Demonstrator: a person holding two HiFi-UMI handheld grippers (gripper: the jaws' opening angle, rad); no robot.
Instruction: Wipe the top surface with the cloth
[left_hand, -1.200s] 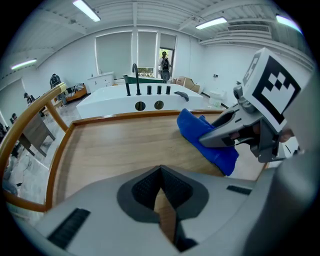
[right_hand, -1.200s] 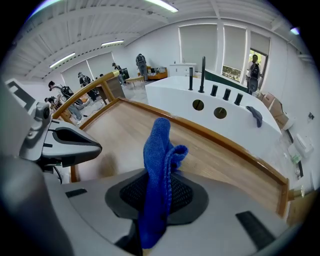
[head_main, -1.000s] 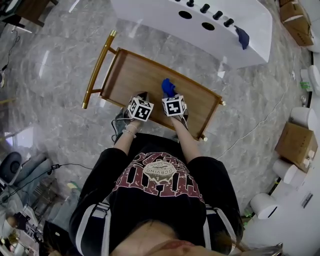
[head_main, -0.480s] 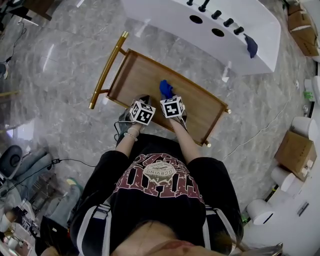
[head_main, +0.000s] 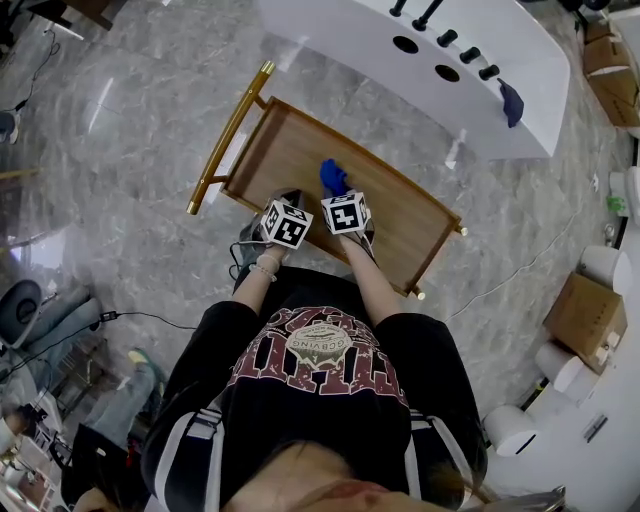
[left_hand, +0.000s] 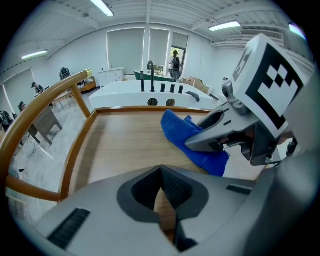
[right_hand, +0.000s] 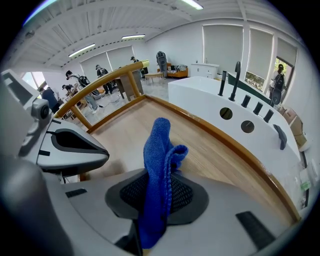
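Observation:
The top surface is a wooden cart top (head_main: 300, 150) with a raised rim. My right gripper (head_main: 335, 188) is shut on a blue cloth (head_main: 333, 176) and holds it over the middle of the top. In the right gripper view the cloth (right_hand: 157, 150) stands up folded between the shut jaws (right_hand: 159, 192), above the wood (right_hand: 210, 150). My left gripper (head_main: 285, 200) hovers close beside it at the near rim. Its jaws (left_hand: 161, 181) are shut with nothing between them. From there the cloth (left_hand: 192, 137) lies to the right under the right gripper's fingers (left_hand: 220, 132).
A gold handle bar (head_main: 230, 135) runs along the cart's left end. Beyond the cart stands a white counter (head_main: 450, 60) with black taps, holes and a dark blue cloth (head_main: 512, 100). Cardboard boxes (head_main: 590, 300) and white stools stand at the right. A cable crosses the marble floor.
The head view has drifted, so the cart sits slightly further right in the frame. Both grippers and the cloth keep their places over the cart top.

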